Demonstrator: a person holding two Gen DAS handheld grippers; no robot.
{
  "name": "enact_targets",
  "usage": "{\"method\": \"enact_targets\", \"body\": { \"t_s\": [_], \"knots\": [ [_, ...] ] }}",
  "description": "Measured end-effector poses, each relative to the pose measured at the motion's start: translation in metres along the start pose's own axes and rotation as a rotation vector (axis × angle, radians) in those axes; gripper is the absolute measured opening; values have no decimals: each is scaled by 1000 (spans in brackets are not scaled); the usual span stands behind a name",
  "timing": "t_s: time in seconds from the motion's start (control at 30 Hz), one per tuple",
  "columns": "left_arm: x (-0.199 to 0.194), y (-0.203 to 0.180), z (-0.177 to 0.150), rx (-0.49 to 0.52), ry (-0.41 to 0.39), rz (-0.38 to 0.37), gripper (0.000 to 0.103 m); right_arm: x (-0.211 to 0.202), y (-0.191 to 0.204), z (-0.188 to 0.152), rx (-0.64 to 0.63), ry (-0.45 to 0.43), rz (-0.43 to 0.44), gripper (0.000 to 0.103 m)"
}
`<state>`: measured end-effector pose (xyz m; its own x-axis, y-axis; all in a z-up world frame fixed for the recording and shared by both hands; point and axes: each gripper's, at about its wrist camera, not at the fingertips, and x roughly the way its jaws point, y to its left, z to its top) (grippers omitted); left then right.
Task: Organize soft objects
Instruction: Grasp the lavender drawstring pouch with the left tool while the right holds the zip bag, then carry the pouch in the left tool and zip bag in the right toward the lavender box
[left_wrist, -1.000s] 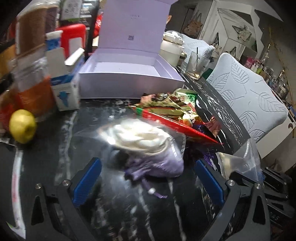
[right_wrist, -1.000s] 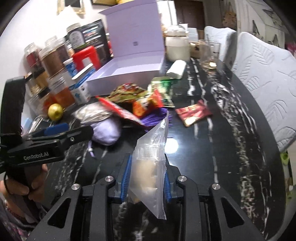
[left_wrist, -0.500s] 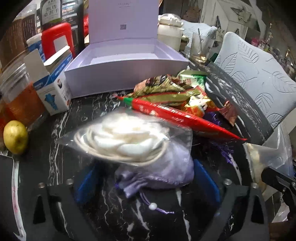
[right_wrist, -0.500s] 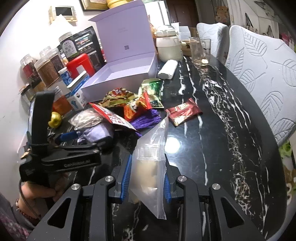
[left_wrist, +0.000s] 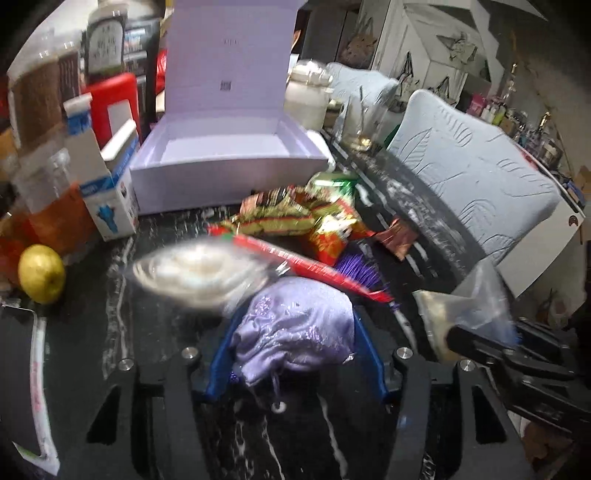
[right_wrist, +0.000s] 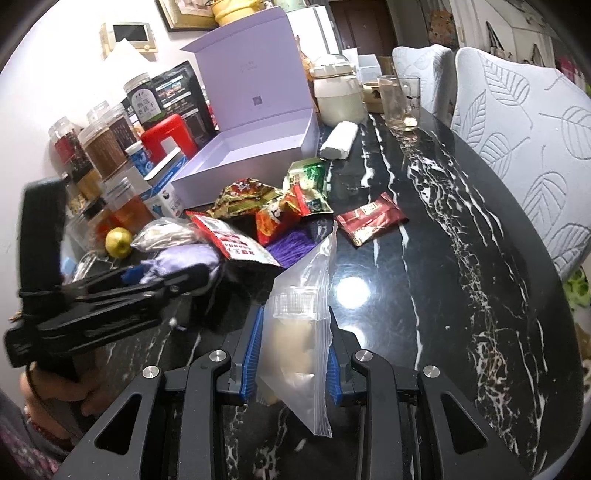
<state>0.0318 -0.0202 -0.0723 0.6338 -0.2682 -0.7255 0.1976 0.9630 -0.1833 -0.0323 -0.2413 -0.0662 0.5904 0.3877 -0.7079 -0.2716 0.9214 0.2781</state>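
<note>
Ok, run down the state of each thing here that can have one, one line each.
lavender box: lid open, nothing inside
left gripper: jaws just closed, shut on purple pouch
right gripper: shut on clear zip bag
drinking glass: upright
yellow apple: untouched on table

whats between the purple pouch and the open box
In the left wrist view, a pile of snack packets lies between the purple pouch and the open box.
</note>
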Motion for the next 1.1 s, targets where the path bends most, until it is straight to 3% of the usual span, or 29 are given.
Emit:
{"method": "enact_targets", "body": {
  "t_s": [0.27, 0.6, 1.1],
  "knots": [
    [-48, -10, 2, 26, -109, 7, 57, -14, 7, -2, -8, -37, 37, 30],
    [-86, -13, 6, 45, -190, 30, 57, -33, 26, 4, -43, -86, 78, 30],
    [-111, -6, 48, 73, -308, 44, 57, -49, 49, 62, -143, -163, 108, 30]
  ]
}}
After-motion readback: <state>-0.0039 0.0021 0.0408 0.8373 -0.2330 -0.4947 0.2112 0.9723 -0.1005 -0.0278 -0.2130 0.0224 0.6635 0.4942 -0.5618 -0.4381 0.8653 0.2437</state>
